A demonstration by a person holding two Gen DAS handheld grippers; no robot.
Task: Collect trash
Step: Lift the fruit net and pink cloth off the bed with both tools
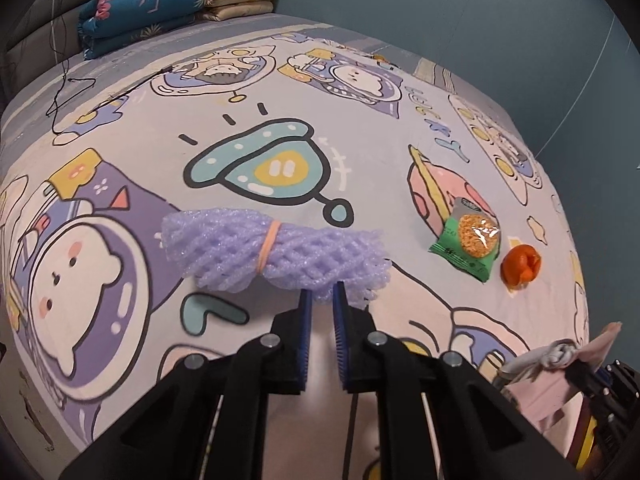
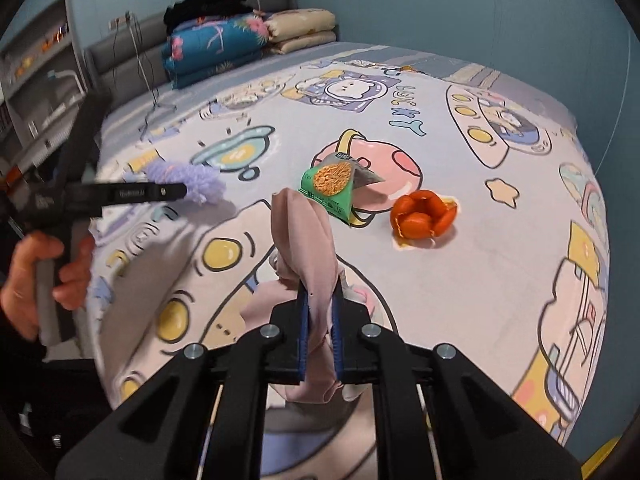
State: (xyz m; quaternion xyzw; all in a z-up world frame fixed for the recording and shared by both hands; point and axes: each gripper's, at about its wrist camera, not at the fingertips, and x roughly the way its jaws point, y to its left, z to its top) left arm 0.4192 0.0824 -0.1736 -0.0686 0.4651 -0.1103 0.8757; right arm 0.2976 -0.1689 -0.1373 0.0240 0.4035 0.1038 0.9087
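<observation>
A purple foam net (image 1: 276,252) tied with a rubber band lies on the bed. My left gripper (image 1: 322,292) has its jaws narrowly apart, its tips at the net's near edge, holding nothing that I can see. A green snack wrapper (image 1: 468,240) and an orange peel (image 1: 520,266) lie to the right. My right gripper (image 2: 320,286) is shut on a pink plastic bag (image 2: 306,240), held above the bed. The right wrist view also shows the wrapper (image 2: 330,186), the peel (image 2: 422,216), the net (image 2: 188,178) and the left gripper (image 2: 176,191) from the side.
The bed has a cartoon-print sheet (image 1: 360,140). Folded quilts (image 1: 140,8) are stacked at the headboard, with a black cable (image 1: 64,92) trailing on the sheet. A blue wall (image 1: 480,20) runs along the far side. A shelf (image 2: 36,80) stands at the left.
</observation>
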